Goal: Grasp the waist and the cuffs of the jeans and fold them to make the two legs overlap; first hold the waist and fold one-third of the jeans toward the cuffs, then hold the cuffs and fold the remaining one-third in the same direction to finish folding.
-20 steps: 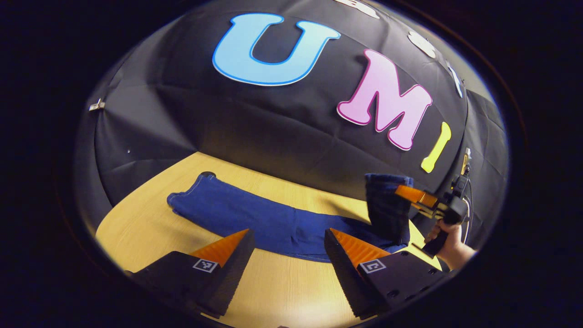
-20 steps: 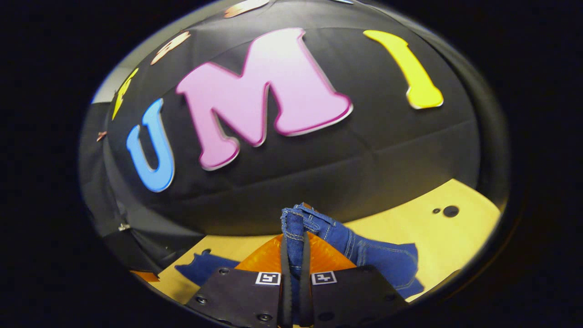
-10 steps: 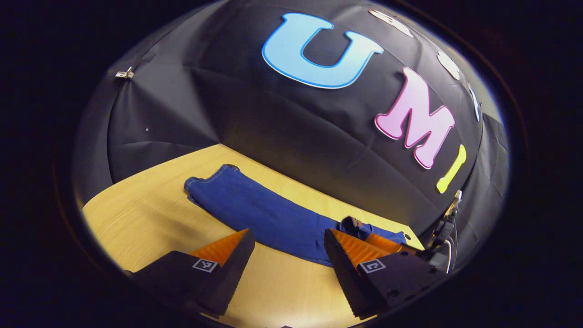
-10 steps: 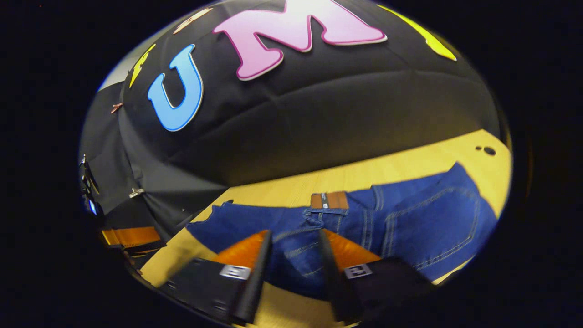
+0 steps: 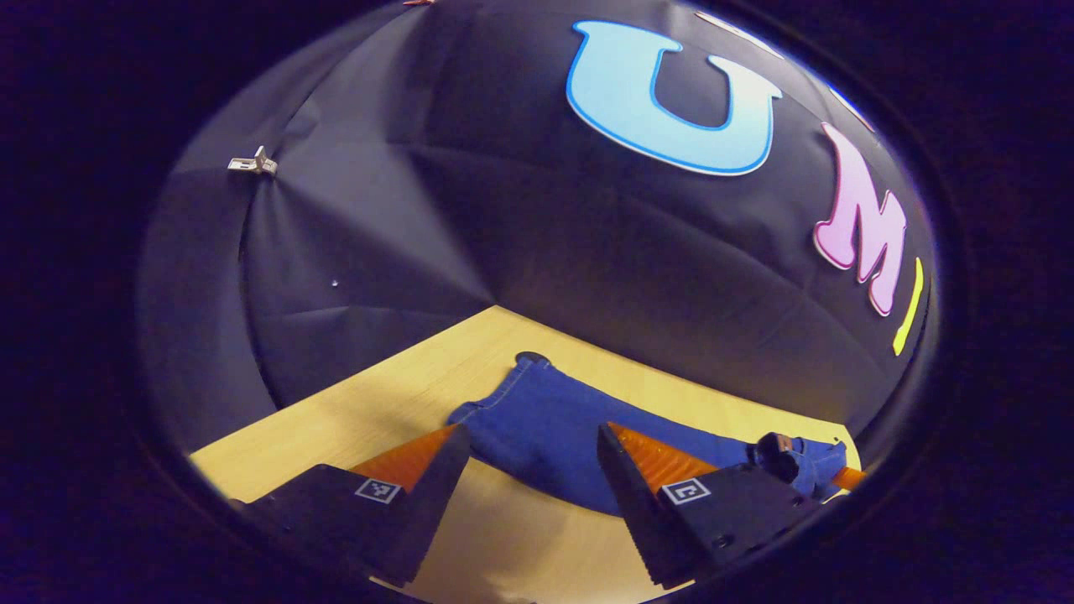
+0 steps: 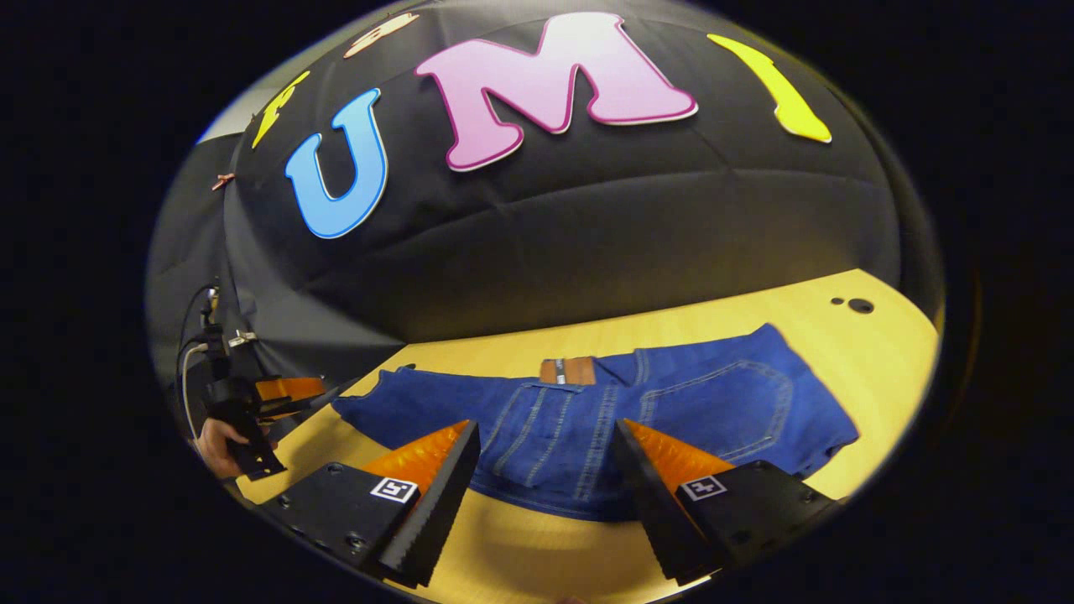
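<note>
The blue jeans (image 6: 604, 419) lie flat on the wooden table (image 6: 873, 352), legs overlapped. The waist third is folded over toward the cuffs, with the back pocket and brown waist patch (image 6: 567, 370) facing up. My right gripper (image 6: 545, 478) stands open just in front of this folded part, nothing between its fingers. In the left gripper view the cuff end (image 5: 537, 411) of the jeans lies ahead, and my left gripper (image 5: 529, 482) stands open just before it, empty. The left gripper (image 6: 281, 390), held by a hand, also appears at the far left of the right gripper view.
Black cloth walls (image 5: 503, 210) close the table's back and left side. Two small dark holes (image 6: 852, 304) mark the table's far right corner. Bare table top (image 5: 336, 419) lies left of the cuffs.
My right gripper lowered the waist onto the legs, let go and opened, then drew back a little. My left gripper has swung left toward the cuff end.
</note>
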Available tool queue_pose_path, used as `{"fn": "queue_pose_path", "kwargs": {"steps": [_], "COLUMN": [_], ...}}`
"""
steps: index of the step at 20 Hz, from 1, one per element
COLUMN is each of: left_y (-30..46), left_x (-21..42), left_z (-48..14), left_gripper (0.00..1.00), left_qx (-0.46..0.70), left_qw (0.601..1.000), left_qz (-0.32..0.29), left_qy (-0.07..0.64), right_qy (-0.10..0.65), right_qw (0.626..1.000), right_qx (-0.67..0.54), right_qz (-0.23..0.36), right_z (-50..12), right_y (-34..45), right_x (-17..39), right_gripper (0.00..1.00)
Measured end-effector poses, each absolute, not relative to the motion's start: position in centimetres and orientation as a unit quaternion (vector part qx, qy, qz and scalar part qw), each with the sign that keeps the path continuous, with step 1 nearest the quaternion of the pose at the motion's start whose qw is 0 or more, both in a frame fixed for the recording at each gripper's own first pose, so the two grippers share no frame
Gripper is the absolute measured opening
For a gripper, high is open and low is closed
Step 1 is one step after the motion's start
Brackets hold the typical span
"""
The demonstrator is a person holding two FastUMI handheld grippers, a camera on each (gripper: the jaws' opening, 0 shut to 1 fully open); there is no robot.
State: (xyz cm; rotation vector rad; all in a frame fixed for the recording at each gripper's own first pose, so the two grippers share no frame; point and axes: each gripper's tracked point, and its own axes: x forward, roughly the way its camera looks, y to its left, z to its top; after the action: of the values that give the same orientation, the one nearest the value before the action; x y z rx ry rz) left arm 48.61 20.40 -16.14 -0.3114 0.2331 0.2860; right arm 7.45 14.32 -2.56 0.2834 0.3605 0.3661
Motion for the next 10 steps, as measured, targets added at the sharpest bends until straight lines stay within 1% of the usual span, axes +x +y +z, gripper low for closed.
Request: {"fn": "queue_pose_path", "kwargs": {"steps": [2, 6, 7, 8, 9, 10], "left_y": [21.9, 22.4, 22.2, 22.3, 22.3, 22.1], "left_x": [50.2, 52.1, 52.0, 52.0, 52.6, 52.7], "left_z": [-17.6, -20.4, -21.3, -21.9, -21.8, -22.0], "left_gripper": [0.97, 0.96, 0.96, 0.95, 0.97, 0.92], "left_qx": [-0.159, -0.170, -0.165, -0.148, -0.135, -0.132], "left_qw": [0.964, 0.953, 0.950, 0.949, 0.951, 0.951], "left_qz": [0.156, 0.171, 0.171, 0.183, 0.181, 0.183], "left_qy": [0.143, 0.184, 0.204, 0.210, 0.210, 0.209], "right_qy": [0.170, 0.186, 0.189, 0.194, 0.200, 0.208], "right_qw": [0.963, 0.962, 0.961, 0.960, 0.959, 0.956], "right_qx": [0.125, 0.124, 0.129, 0.131, 0.131, 0.132], "right_qz": [0.167, 0.154, 0.152, 0.152, 0.154, 0.157], "right_z": [-3.2, -3.8, -4.0, -4.3, -4.6, -4.9], "right_y": [13.1, 11.1, 11.1, 11.3, 11.4, 11.7], "right_x": [7.7, 7.2, 7.1, 6.9, 6.7, 6.4], "right_gripper": [0.97, 0.97, 0.97, 0.97, 0.97, 0.97]}}
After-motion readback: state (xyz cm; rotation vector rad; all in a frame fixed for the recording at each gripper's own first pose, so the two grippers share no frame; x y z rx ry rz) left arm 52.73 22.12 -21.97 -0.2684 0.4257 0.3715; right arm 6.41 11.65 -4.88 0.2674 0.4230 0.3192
